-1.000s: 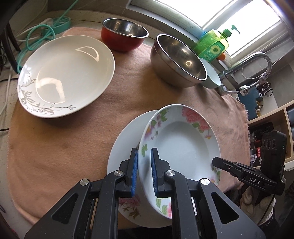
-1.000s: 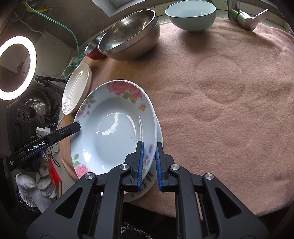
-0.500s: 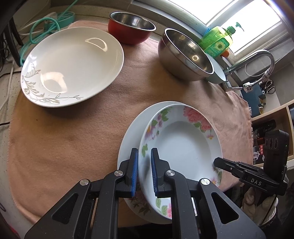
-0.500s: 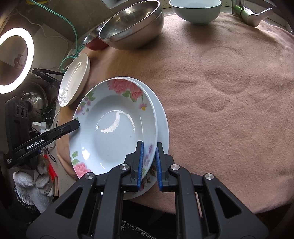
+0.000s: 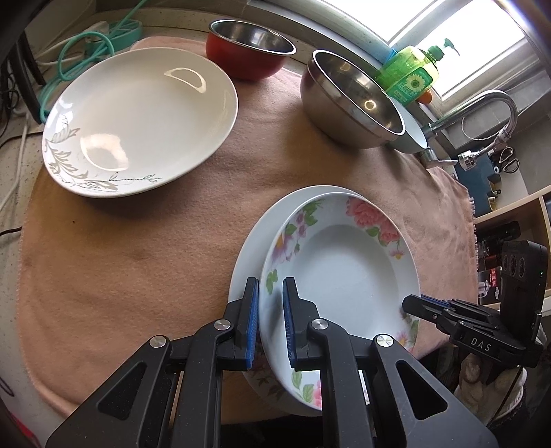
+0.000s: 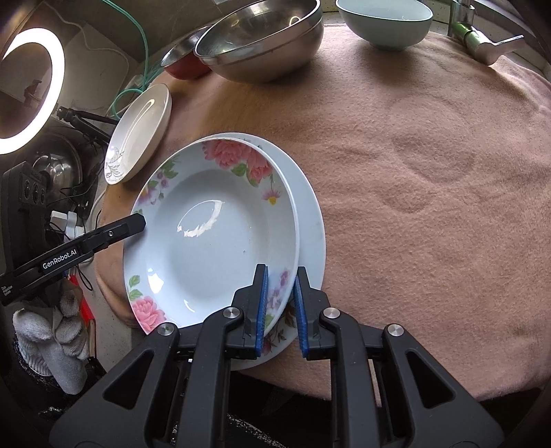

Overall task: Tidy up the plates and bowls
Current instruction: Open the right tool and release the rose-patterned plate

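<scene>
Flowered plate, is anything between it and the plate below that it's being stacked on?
Nothing visible. The flowered plate sits right over the lower plate, slightly off centre, with no dish between them. The steel bowl and white plate stand apart on the cloth.

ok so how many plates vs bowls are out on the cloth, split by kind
plates: 3 – white leaf-pattern plate, floral plate, floral plate under it
metal bowls: 2 – red-sided bowl, large steel bowl
ceramic bowls: 1 – pale green bowl
total: 6
</scene>
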The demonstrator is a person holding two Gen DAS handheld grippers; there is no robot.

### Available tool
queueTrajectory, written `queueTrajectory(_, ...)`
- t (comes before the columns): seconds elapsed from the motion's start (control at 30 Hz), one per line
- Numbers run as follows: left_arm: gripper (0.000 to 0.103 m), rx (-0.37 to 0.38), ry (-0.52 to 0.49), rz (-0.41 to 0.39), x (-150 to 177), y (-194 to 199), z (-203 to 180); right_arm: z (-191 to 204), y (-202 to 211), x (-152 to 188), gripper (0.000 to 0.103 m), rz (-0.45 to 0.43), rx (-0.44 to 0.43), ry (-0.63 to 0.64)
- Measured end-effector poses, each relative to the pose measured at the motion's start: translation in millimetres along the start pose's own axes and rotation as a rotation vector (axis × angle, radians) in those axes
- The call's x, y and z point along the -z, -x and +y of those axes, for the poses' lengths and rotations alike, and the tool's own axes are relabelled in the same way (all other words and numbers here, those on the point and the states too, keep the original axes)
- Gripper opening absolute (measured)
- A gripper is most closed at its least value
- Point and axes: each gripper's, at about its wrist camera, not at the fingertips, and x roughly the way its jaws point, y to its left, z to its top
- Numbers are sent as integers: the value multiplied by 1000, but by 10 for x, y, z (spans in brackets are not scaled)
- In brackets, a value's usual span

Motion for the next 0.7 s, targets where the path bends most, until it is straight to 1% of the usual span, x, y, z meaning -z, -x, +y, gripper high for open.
queueTrajectory(0.1,12,-11,-8,-1,2,6,-6,19,-6,-8,18,7,15,13)
queueTrajectory(0.17,12,-11,-14,0,4,8,-6,53,-10,-9,24,14,19,27)
queueTrajectory(0.3,12,-17,-13,-3,3,9,-6,101,-28,-17,30,20,29,45)
queueTrajectory(0.47,12,-14,-8,-3,17,14,8,134,-27,0,30,19,50,65)
queueTrajectory(0.6,12,-11,-3,-1,15,17,20,132,-27,-5,30,25,50,61)
queueTrajectory(0.7,12,-11,-6,-1,14,23,21,179,-32,-4,30,29,76,82)
